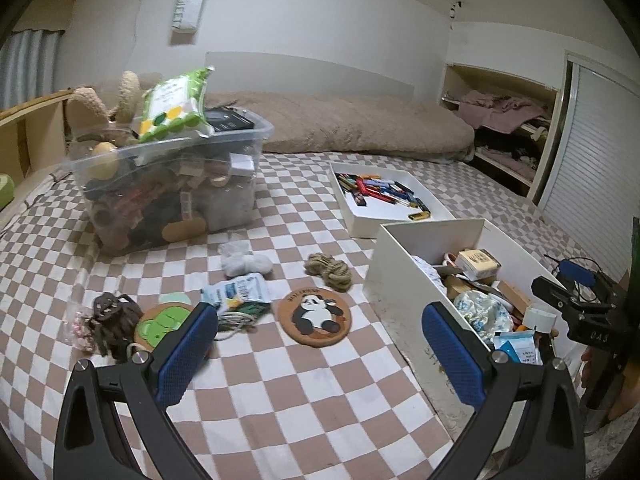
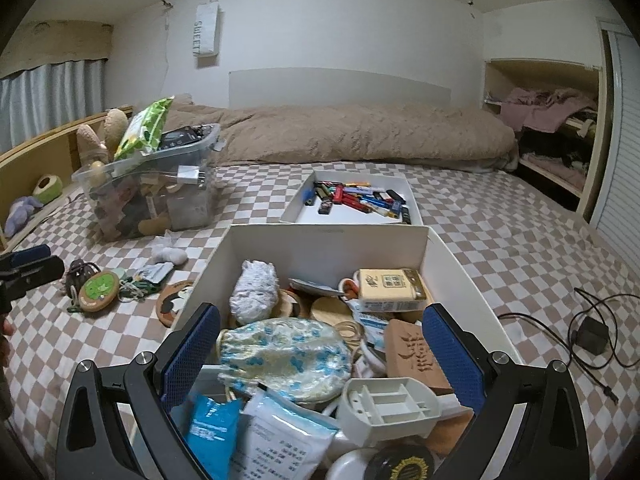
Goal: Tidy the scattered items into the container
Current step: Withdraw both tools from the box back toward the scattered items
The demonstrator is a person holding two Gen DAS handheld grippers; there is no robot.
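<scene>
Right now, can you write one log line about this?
left claw: open, empty, above bed | right claw: open, empty, over white box | panda coaster: still out

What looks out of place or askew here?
The green snack bag juts above the rim of the overfilled clear bin, propped at a tilt. Loose items remain on the checkered bedspread: panda coaster, rope bundle, white socks. Both grippers are open and empty.

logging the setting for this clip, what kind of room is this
Most likely a bedroom: the work goes on atop a bed with a checkered sheet, a rumpled tan comforter lies along the wall, and an open closet holds folded clothes. Both grippers, left and right, are open.
</scene>
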